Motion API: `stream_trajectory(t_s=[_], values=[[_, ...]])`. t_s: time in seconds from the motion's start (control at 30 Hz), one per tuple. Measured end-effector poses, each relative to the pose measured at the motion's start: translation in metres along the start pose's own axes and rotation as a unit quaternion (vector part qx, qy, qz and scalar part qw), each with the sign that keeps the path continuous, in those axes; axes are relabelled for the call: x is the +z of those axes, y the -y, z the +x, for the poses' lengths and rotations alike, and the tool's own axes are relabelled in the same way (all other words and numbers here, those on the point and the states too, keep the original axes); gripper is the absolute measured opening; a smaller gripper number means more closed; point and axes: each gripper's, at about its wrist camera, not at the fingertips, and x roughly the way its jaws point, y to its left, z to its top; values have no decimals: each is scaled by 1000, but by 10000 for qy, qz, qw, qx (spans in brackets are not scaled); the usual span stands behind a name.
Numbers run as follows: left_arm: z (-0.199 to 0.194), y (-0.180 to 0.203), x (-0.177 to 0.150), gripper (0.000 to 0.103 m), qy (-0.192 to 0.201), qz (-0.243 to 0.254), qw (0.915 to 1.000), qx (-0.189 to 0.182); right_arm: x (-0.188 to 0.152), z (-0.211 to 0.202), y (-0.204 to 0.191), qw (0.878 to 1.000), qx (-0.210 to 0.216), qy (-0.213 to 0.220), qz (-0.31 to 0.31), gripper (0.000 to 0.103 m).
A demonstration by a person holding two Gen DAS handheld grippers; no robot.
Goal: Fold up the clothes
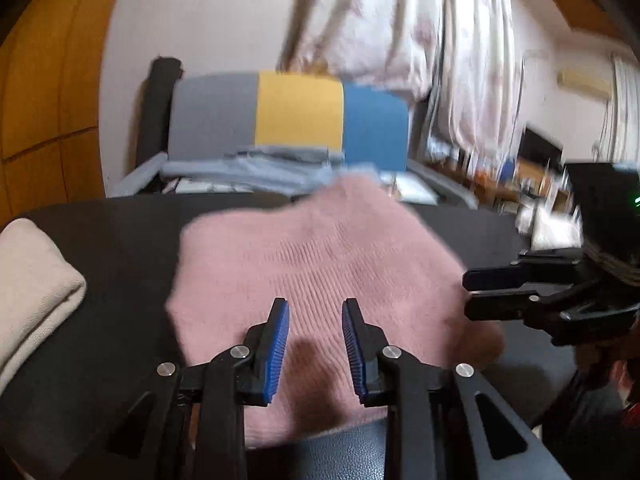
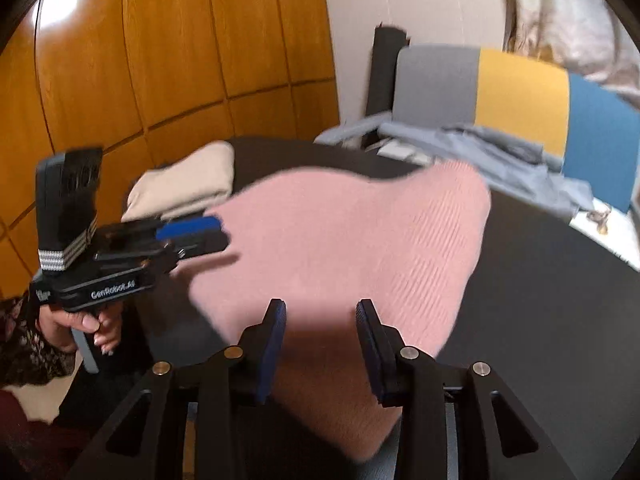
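Table (image 1: 120, 232): black, my folding surface.
Sweater (image 1: 320, 272): pink knit, spread flat mid-table so I can fold it.
Folded cloth (image 1: 32, 292): cream, set at the table's left edge, likely done.
Left gripper (image 1: 316, 344): partly open over the sweater's near edge, holding nothing.
Right gripper (image 2: 320, 344): likewise parted and empty, beside it.

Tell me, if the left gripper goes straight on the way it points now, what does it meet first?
Most likely the pink sweater: the left gripper points down at it, open and empty. Depth is unclear.
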Motion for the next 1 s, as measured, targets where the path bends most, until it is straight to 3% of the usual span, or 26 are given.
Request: stream_trajectory(t_s=[0.03,0.1,0.2,0.27,0.37,0.4,0.5,0.57,0.67,0.77,0.87,1.0], values=[[10,-5,-7,27,-228,-16,9997,113,-7,10,0,9995,-139,-264,-53,37],[22,-14,-16,28,-543,-123,9982,210,-15,16,6,9991,-13,-416,43,37],[11,-21,-1,28,-616,-396,9973,-13,-7,10,20,9976,406,-441,338,36],[-4,-19,24,28,-282,-368,9988,-136,15,-10,34,9966,589,21,581,36],[4,-20,63,28,4,-296,9994,-175,53,-10,58,9964,156,297,774,36],[16,-21,72,28,-60,-211,9997,-71,64,-4,65,9964,-39,321,780,36],[64,-29,86,28,-550,102,9974,459,89,27,80,9968,-287,218,712,37],[93,-46,84,28,-965,27,9928,713,104,52,86,9975,-304,56,637,37],[107,-67,73,28,-1113,-306,9915,601,115,93,99,9959,-495,-349,671,37],[106,-69,64,29,-965,-315,9933,547,96,120,137,9802,-171,-563,1888,46],[105,-74,61,29,-828,-422,9947,430,88,121,142,9790,-88,-400,1999,46],[109,-85,68,29,-999,-700,9925,109,93,120,143,9746,-63,-427,2196,49]])
